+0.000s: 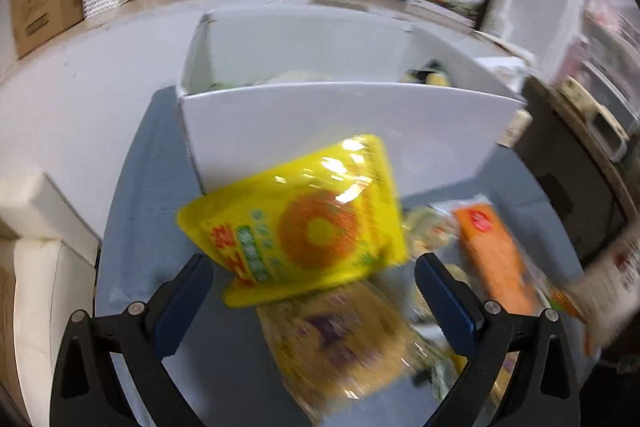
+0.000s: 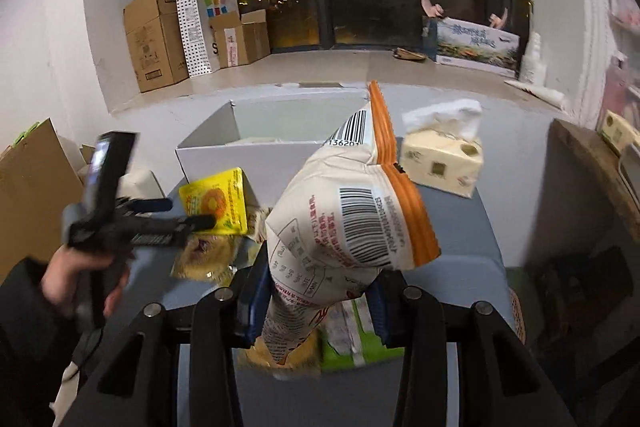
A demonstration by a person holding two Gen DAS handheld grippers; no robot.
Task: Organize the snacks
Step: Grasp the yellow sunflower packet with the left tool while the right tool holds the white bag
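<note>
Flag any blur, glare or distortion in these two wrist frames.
Left wrist view: motion smear across the shiny yellow snack packet and orange-fronted snack bag, with white glare streaks on the yellow film; the white cardboard box bows from the fisheye. Right wrist view: the white-and-orange barcoded snack bag is sharp, the left gripper smeared; dark window, dim corners.

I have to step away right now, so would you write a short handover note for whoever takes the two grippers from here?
Right gripper: shut on the white and orange snack bag, lifted off the blue-grey table, not yet in the white box.
Left gripper: open, nothing held, fingers on either side of the yellow snack pack.
Yellow pack leans against the box's near wall; a tan packet and an orange packet lie loose on the table.
Done: some snacks are already in the box.
Left: drop the held bag in, then box the loose packs.
</note>
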